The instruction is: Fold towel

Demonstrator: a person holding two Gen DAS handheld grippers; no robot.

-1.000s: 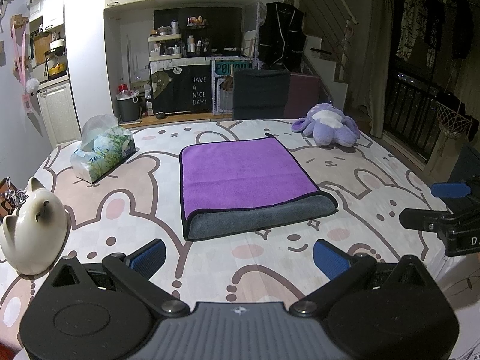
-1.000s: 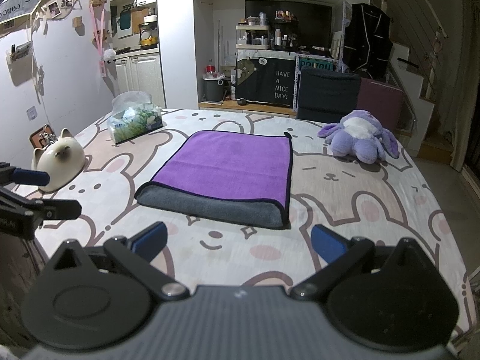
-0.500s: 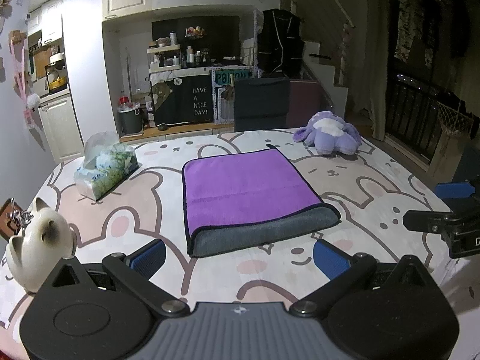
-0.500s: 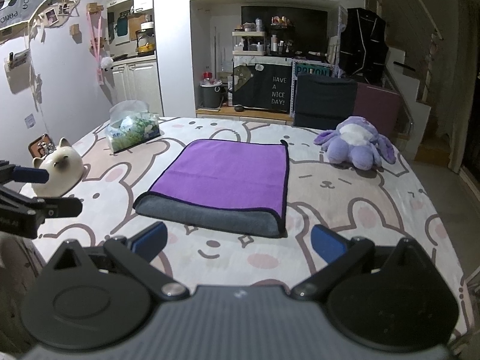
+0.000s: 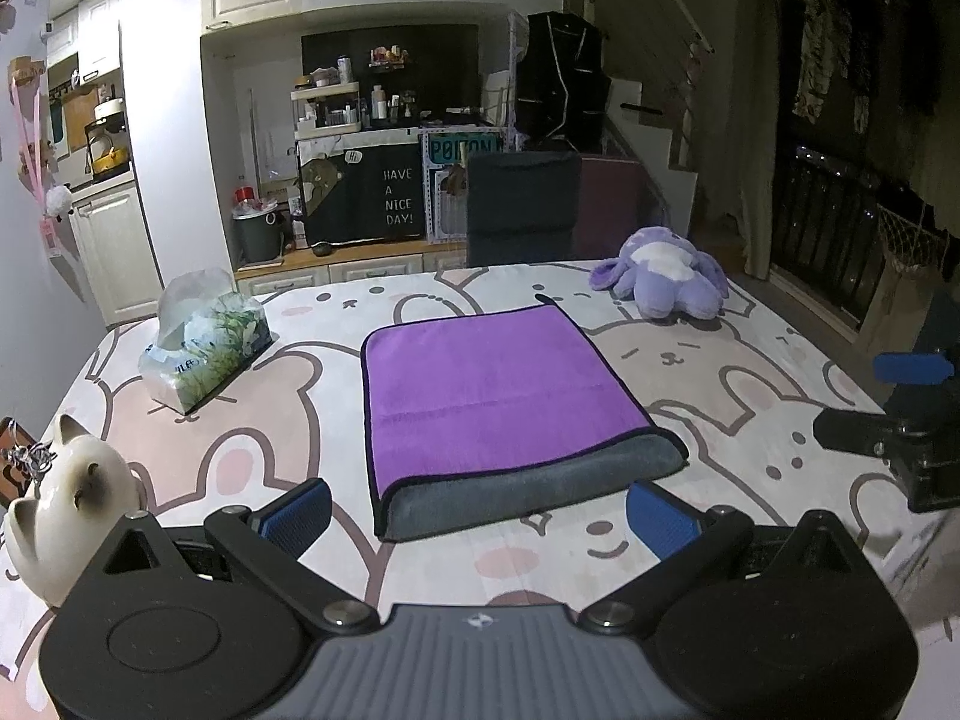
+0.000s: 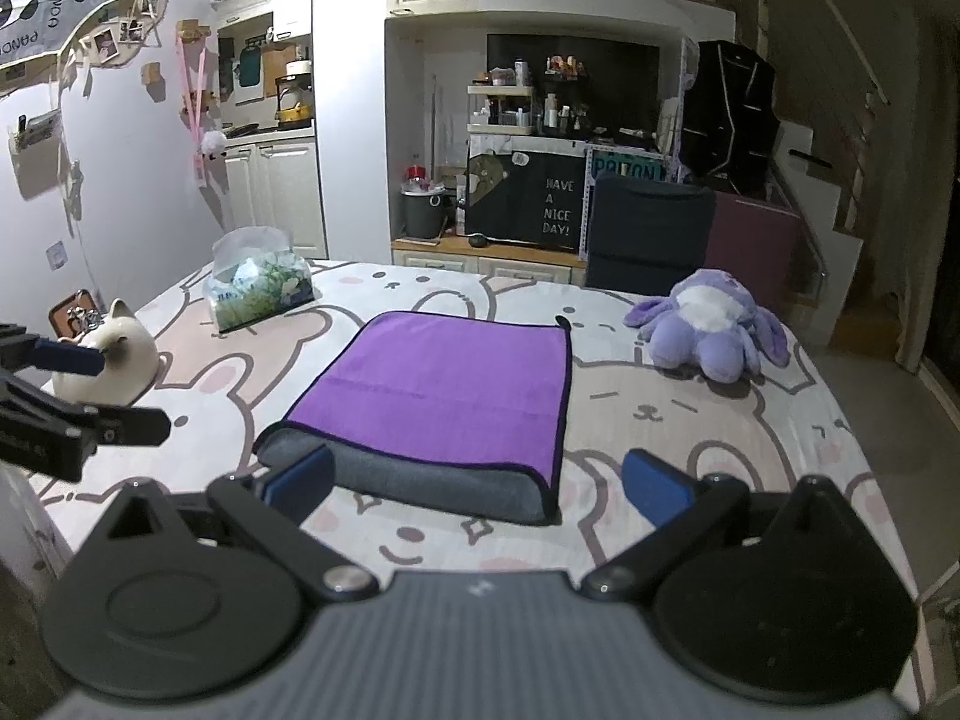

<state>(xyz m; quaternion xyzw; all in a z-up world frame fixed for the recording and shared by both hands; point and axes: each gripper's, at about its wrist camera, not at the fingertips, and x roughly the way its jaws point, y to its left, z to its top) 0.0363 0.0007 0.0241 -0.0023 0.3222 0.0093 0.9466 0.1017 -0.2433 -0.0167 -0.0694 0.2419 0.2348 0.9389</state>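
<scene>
A purple towel [image 5: 492, 384] with a grey underside lies folded flat in the middle of the table; its rounded grey fold faces me. It also shows in the right wrist view [image 6: 444, 396]. My left gripper [image 5: 480, 516] is open and empty, held back near the table's front edge, short of the fold. My right gripper [image 6: 477, 486] is open and empty, also back from the fold. Each gripper shows at the edge of the other's view: the right one [image 5: 894, 420], the left one [image 6: 66, 396].
The table [image 5: 750, 372] has a bunny-print cloth. A tissue pack [image 5: 207, 339] sits at far left, a white cat figure [image 5: 66, 516] at near left, a purple plush [image 5: 660, 282] at far right. A dark chair [image 5: 522, 210] stands behind the table.
Both grippers have pulled back and risen a little from the towel; the towel looks smaller and farther. The towel has not moved. Both stay open.
</scene>
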